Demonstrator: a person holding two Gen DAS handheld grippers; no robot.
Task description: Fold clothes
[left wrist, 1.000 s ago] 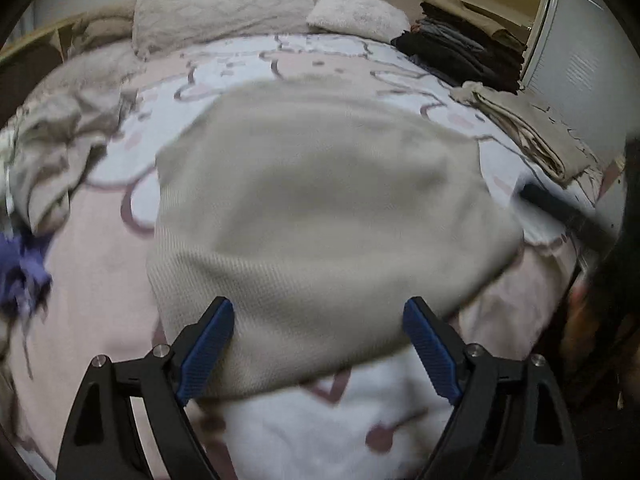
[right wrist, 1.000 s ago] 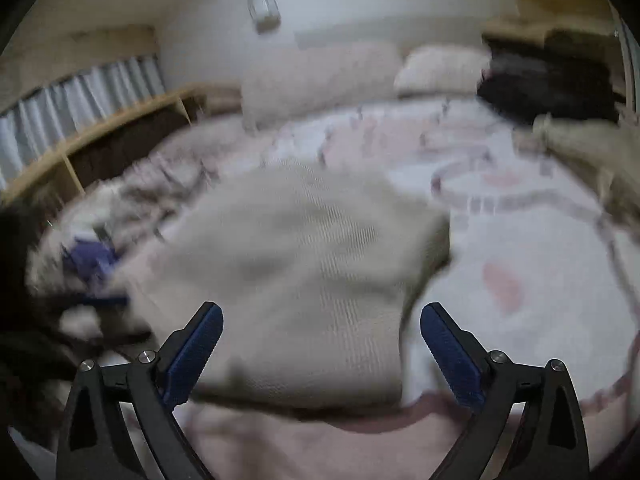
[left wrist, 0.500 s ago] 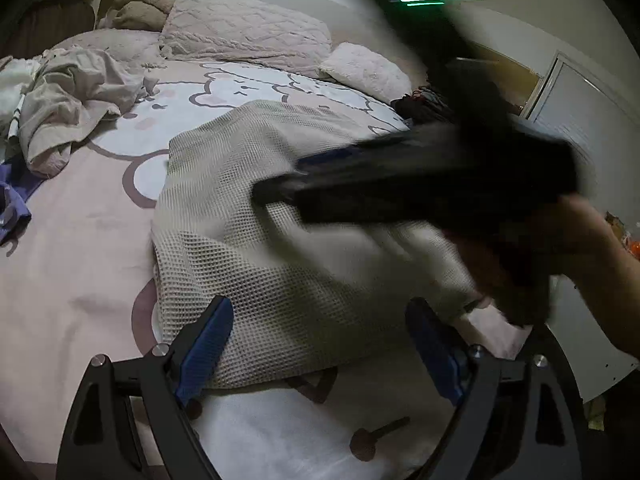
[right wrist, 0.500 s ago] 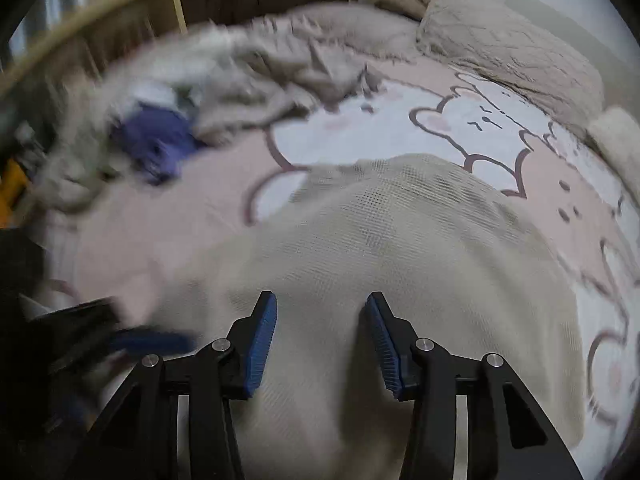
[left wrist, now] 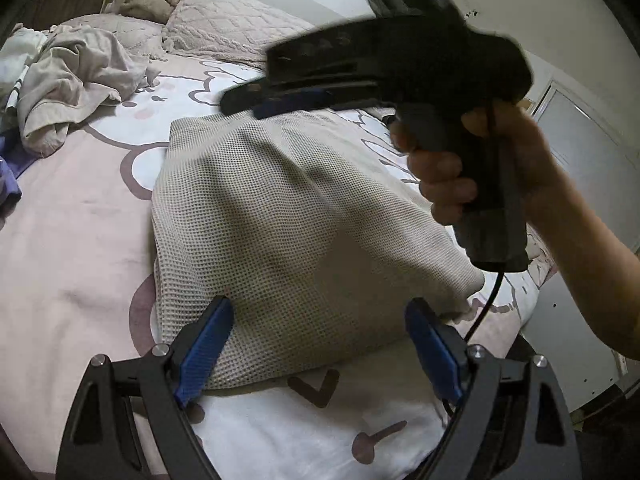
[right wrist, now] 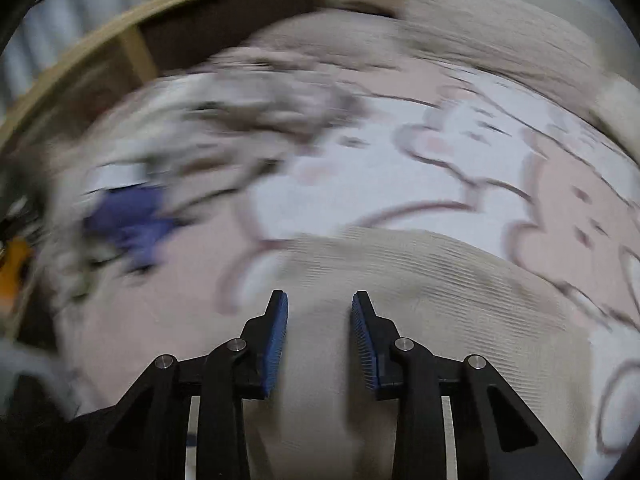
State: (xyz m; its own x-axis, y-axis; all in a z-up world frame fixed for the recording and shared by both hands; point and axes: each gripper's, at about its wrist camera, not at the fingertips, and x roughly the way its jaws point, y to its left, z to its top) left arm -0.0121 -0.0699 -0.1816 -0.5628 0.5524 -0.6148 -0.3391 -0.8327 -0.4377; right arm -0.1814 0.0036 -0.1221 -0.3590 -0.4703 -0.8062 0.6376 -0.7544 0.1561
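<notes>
Hovering spread wide, the left tool (left wrist: 318,344) faces the waffle garment (left wrist: 296,232); the right tool (right wrist: 320,334), half-parted, grips nothing.

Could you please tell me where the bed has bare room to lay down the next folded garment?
Free patches: the pink bedspread left of the beige waffle-knit garment, and the white strip between its near hem and the bed's edge. Crowded: the crumpled clothes far left, the pillows at the head.
</notes>
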